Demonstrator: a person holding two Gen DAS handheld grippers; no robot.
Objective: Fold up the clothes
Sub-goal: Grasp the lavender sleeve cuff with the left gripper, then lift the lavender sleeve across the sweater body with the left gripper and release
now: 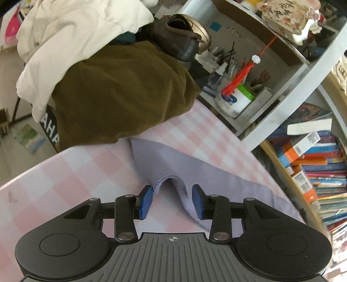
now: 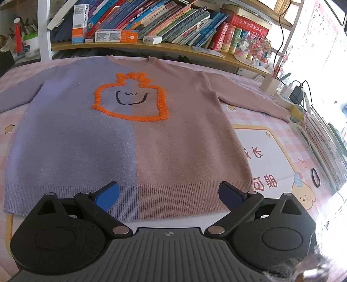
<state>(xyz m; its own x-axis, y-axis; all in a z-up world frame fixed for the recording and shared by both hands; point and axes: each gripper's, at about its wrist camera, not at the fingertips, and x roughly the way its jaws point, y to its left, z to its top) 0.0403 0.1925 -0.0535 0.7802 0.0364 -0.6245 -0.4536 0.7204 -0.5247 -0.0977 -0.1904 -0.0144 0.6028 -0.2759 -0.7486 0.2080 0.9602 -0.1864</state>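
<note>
Sweater (image 2: 134,130): flat on your tabletop (image 2: 271,151), hem at the near edge, collar at the far edge.
Left gripper (image 1: 172,200): fingers part-closed around the lilac cuff (image 1: 171,184), left pad touching it.
Right gripper (image 2: 169,193): fingers spread wide over the hem, gripping nothing.

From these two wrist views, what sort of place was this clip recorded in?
Most likely a home study or child's bedroom desk. A crammed bookshelf runs behind the pink checked desk mat, a pen pot sits in a cubby, and a sweater lies spread flat.
</note>
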